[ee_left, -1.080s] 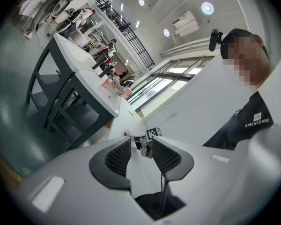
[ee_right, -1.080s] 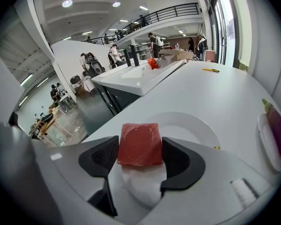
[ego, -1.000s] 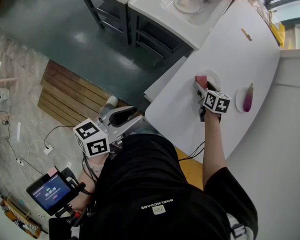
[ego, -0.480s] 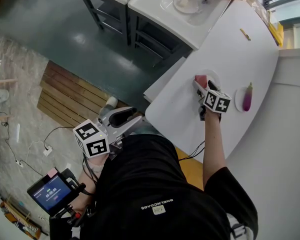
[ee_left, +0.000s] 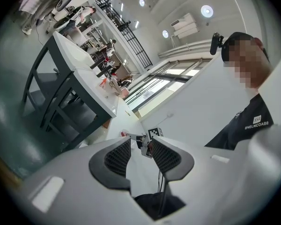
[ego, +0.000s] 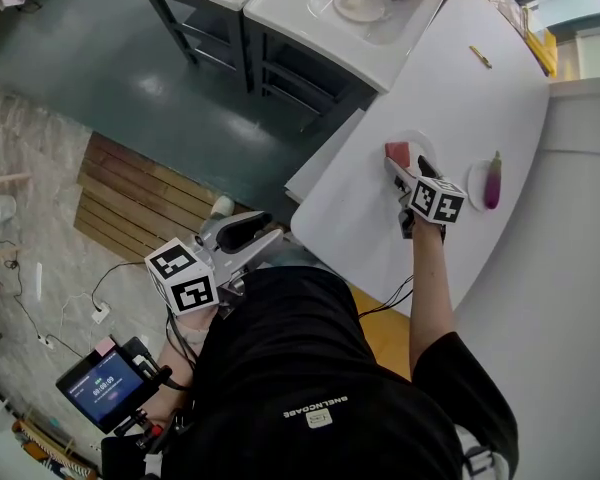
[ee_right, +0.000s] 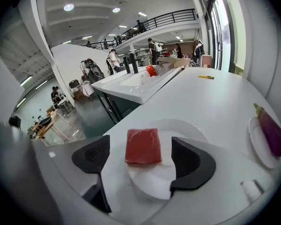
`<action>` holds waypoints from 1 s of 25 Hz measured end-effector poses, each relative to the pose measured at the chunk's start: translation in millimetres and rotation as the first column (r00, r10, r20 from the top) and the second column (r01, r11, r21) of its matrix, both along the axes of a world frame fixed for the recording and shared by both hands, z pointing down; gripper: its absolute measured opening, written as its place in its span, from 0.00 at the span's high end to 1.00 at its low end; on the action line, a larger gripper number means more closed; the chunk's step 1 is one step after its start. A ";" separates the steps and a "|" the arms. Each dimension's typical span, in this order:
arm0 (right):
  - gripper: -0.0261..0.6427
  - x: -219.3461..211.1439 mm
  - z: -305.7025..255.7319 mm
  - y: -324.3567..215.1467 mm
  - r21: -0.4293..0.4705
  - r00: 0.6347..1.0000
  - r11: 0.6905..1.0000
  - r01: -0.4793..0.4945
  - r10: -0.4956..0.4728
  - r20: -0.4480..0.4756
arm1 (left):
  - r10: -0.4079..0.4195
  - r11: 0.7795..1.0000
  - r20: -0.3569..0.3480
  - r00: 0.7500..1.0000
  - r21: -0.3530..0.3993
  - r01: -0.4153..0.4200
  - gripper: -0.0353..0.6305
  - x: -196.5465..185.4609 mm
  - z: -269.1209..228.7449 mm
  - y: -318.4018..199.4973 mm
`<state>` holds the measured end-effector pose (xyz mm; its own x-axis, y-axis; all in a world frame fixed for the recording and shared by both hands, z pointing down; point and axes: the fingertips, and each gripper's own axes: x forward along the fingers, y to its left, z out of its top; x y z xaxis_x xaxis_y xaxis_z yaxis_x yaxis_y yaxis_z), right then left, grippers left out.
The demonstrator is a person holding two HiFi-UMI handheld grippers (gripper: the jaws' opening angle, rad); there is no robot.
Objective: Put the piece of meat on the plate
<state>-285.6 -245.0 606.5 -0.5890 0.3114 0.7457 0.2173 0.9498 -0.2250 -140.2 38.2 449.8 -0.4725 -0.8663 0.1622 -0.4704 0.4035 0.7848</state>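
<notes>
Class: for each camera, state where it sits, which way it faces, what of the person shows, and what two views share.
Head view: on the person's head, facing steeply down at table, left gripper, right gripper; shows black shirt, right forearm.
Left gripper view: on that gripper, about level, towards the table; empty jaws slightly apart; shows the person's torso.
Right gripper view: on that gripper, tilted down at meat on plate; jaws have just been opening, meat between, untouched; no body.
Shared: head and right gripper views show meat, plate, eggplant.

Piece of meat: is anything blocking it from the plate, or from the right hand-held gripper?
Nothing visible. The piece of meat already lies on the plate; the jaws of the right hand-held gripper have just been opening and flank it without touching.
</notes>
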 end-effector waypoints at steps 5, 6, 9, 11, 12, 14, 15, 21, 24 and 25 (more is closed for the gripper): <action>0.34 -2.8 -12.3 2.3 -0.002 1.000 1.000 -0.029 0.029 0.004 | 0.052 0.999 -0.013 0.999 0.010 -0.052 0.73 -19.1 -1.4 2.7; 0.35 -4.7 -14.3 1.9 -0.006 0.999 0.999 -0.037 0.037 0.004 | 0.060 0.998 -0.012 0.998 0.015 -0.059 0.73 -24.6 -0.6 2.5; 0.37 -1.1 -22.6 3.4 -0.022 0.998 0.998 -0.066 0.067 0.021 | 0.088 0.996 -0.003 0.996 0.031 -0.088 0.73 -30.4 1.2 1.8; 0.39 6.2 -31.2 6.9 -0.040 0.995 0.996 -0.085 0.086 0.040 | 0.120 0.992 0.002 0.993 0.026 -0.120 0.73 -28.8 -1.2 0.1; 0.42 10.2 -35.9 7.9 -0.049 0.994 0.995 -0.092 0.094 0.049 | 0.137 0.990 0.006 0.991 0.022 -0.137 0.73 -27.6 -2.4 -1.6; 0.47 19.4 -44.8 8.1 -0.064 0.992 0.993 -0.104 0.109 0.071 | 0.165 0.986 0.017 0.986 0.020 -0.165 0.73 -23.8 -3.3 -5.9; 0.50 24.7 -49.0 8.1 -0.071 0.990 0.991 -0.112 0.117 0.083 | 0.177 0.984 0.022 0.984 0.021 -0.177 0.73 -21.7 -3.8 -8.1; 0.60 61.6 -71.5 9.1 -0.130 0.972 0.978 -0.160 0.179 0.149 | 0.253 0.967 0.055 0.966 0.021 -0.254 0.73 -8.0 -6.6 -23.4; 0.62 81.7 -85.6 10.4 -0.178 0.956 0.966 -0.188 0.222 0.193 | 0.293 0.955 0.076 0.953 0.021 -0.296 0.73 -0.3 -9.6 -33.1; 0.62 89.2 -91.2 10.2 -0.201 0.948 0.959 -0.199 0.241 0.210 | 0.310 0.950 0.083 0.947 0.019 -0.313 0.73 3.6 -10.8 -37.1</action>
